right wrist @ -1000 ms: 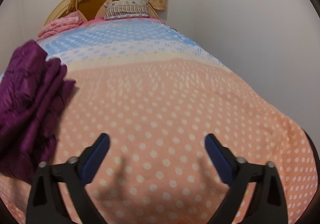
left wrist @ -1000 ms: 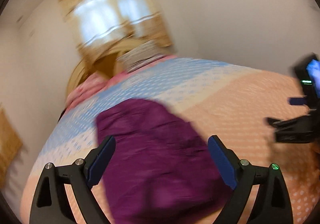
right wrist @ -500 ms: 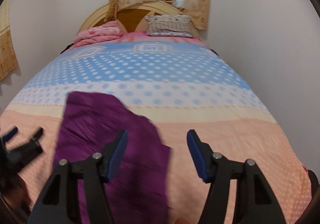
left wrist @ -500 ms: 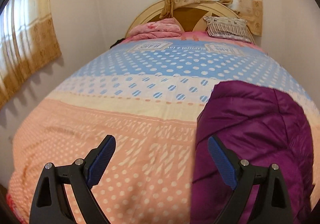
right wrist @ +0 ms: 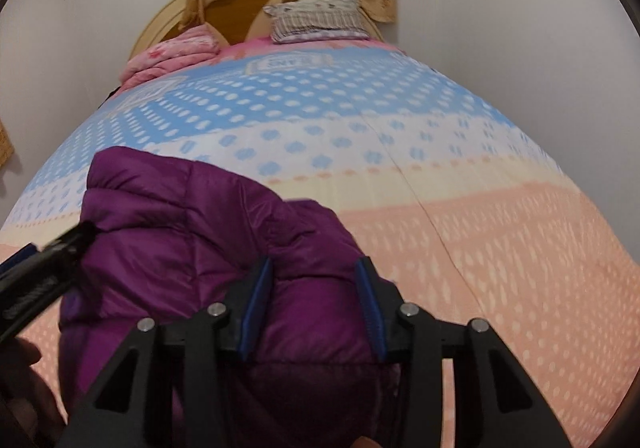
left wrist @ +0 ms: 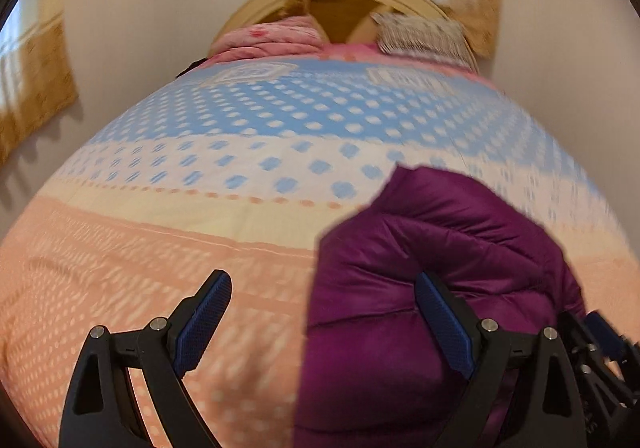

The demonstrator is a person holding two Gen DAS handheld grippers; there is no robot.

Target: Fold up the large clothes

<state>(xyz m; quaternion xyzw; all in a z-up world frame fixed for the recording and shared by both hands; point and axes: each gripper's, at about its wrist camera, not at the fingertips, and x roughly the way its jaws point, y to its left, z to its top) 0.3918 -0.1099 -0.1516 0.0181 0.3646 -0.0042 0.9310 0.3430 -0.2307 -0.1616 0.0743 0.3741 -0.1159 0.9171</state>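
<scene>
A purple quilted puffer jacket (left wrist: 440, 288) lies bunched on the bedspread (left wrist: 180, 248); it also shows in the right wrist view (right wrist: 192, 232). My left gripper (left wrist: 322, 322) is open, its right finger over the jacket's left part, its left finger over bare bedspread. My right gripper (right wrist: 312, 300) is half closed, its blue pads on either side of a puffed fold of the jacket's near right part. The left gripper also shows at the left edge of the right wrist view (right wrist: 44, 264). The right gripper also shows at the lower right edge of the left wrist view (left wrist: 600, 360).
The bed has a polka-dot cover in blue, cream and peach bands (right wrist: 480, 215). A pink folded blanket (right wrist: 172, 55) and a striped pillow (right wrist: 316, 19) lie by the rounded headboard (right wrist: 236, 11). Walls stand close on both sides, with curtains behind.
Both grippers have come down toward the jacket. The right gripper's jaws have narrowed around a fold of it. The left gripper has stayed wide open.
</scene>
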